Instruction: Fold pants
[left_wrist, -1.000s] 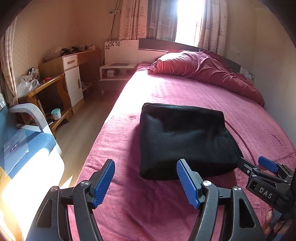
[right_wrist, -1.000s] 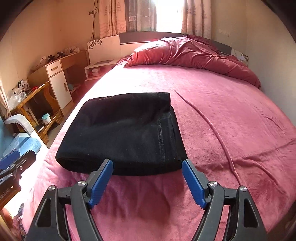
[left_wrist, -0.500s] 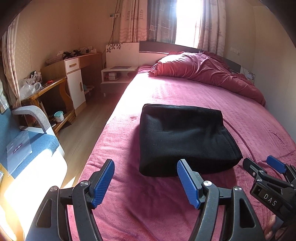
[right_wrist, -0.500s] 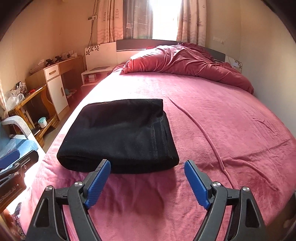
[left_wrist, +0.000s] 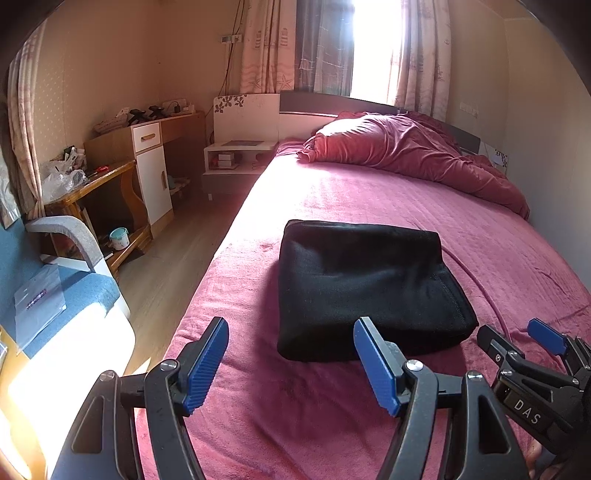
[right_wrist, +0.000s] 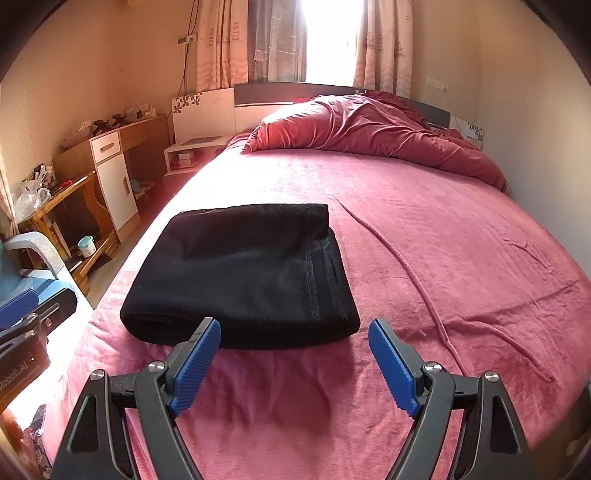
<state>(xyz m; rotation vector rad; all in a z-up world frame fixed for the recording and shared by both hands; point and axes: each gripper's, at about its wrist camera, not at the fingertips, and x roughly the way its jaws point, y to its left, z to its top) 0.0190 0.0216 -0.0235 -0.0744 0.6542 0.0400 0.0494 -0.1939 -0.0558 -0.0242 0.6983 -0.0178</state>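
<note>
Pants (right_wrist: 243, 273) lie folded in a neat stack just beyond both grippers' spread, empty fingers (right_wrist: 195, 363); folding looks finished, nothing left

Clearance: bare bedspread (right_wrist: 443, 240) right of your folded pants (right_wrist: 243, 273) and just before them. Obstacles: heaped duvet (right_wrist: 369, 125) at the headboard, wall along your right, chair (left_wrist: 55, 280) off the left edge.

- Right gripper (right_wrist: 293, 363): jaws wide apart, nothing between the blue pads, above the pink bedcover (right_wrist: 461, 240).
- Folded black pants (right_wrist: 243, 273) lie flat just ahead, offset toward the left finger.
- Left gripper (right_wrist: 26, 325) at far left edge.
- Crumpled red duvet (right_wrist: 369, 129) far ahead.
</note>
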